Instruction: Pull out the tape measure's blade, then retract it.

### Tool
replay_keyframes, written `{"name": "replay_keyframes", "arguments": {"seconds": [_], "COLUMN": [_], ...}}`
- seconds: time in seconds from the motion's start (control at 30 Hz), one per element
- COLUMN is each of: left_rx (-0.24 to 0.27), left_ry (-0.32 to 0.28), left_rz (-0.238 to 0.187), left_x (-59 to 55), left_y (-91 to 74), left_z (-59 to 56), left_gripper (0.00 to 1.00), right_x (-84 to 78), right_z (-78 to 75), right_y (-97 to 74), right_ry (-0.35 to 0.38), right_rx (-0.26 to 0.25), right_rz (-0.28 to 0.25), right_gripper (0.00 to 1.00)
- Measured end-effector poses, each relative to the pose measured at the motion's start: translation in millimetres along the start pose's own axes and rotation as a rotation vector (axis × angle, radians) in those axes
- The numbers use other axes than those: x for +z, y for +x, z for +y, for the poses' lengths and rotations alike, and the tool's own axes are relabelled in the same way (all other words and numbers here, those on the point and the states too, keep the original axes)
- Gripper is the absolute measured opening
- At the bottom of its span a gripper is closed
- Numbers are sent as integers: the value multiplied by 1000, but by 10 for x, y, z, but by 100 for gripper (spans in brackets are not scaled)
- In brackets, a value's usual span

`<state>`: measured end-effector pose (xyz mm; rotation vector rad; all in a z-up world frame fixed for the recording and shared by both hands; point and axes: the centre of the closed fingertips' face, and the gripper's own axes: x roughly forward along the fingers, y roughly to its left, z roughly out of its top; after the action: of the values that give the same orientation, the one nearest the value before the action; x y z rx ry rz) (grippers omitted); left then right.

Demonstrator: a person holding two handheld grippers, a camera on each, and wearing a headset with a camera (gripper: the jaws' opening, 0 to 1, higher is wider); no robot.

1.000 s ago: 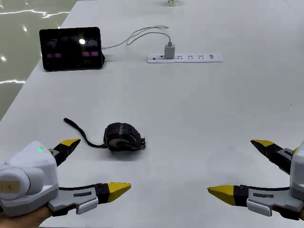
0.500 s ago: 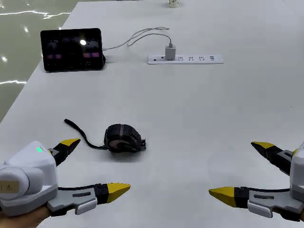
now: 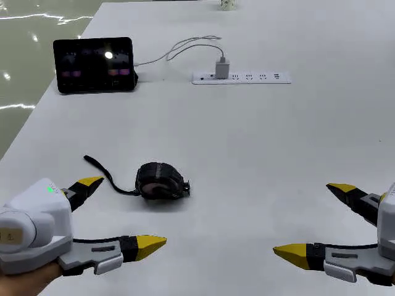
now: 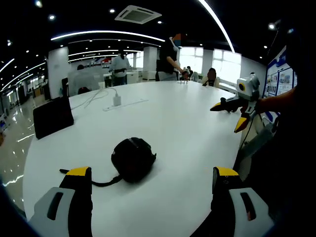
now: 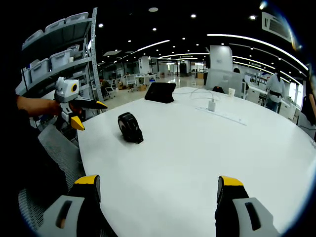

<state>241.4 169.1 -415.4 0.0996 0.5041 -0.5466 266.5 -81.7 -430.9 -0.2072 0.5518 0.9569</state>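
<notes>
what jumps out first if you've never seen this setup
A black tape measure lies on the white table, its strap trailing left. The yellow-tipped left claw and right claw hang open at the near side. At the far side stand a dark tablet and a power strip.

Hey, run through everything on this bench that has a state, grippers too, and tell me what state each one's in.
tape measure: no blade pulled out, lying untouched.
left gripper: open, empty.
right gripper: open, empty.
tablet: propped upright, screen dim.
charger: plugged in, cable attached.
power strip: one socket in use.
</notes>
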Motion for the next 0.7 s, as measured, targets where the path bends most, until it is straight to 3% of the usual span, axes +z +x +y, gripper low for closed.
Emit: {"name": "replay_keyframes", "arguments": {"seconds": [0.7], "left_rx": [-32], "left_ry": [24], "left_rz": [21], "left_x": [21], "left_y": [83], "left_z": [107], "left_gripper": [98], "right_x": [89], "right_z": [-91], "right_y": [105], "right_ry": [-62], "right_rx": [31], "right_rz": [0], "right_gripper": [96]}}
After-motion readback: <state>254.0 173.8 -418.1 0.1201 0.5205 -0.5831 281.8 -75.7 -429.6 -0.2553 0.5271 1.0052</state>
